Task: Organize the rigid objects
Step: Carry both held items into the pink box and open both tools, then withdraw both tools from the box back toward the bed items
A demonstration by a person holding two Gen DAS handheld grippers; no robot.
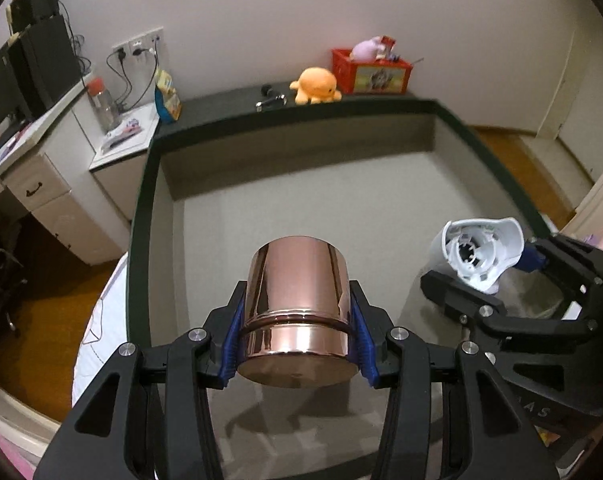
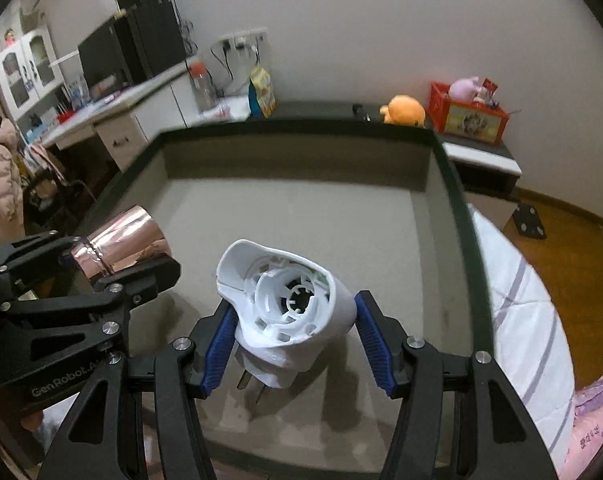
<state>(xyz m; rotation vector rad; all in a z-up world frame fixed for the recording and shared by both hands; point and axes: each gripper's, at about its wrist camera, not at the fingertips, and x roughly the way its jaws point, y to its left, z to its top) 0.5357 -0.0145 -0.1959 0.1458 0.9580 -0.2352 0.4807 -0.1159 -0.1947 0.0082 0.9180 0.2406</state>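
Note:
A shiny copper-coloured cylindrical cup (image 1: 299, 312) is held between the blue pads of my left gripper (image 1: 299, 340), above the grey felt floor of a large dark-rimmed tray (image 1: 301, 184). My right gripper (image 2: 293, 334) is shut on a white plastic plug-in device (image 2: 285, 304) with metal prongs pointing down, also above the tray floor (image 2: 301, 216). In the left wrist view the right gripper (image 1: 489, 272) and white device (image 1: 481, 252) show at the right. In the right wrist view the left gripper (image 2: 113, 258) and cup (image 2: 121, 242) show at the left.
An orange plush toy (image 1: 316, 85), a red crate of toys (image 1: 369, 68) and a small dark object (image 1: 270, 98) sit on the ledge behind the tray. A white desk with drawers (image 1: 41, 184), a bottle (image 1: 103, 104) and a snack bag (image 1: 167, 98) stand at the left. Wooden floor lies at the right.

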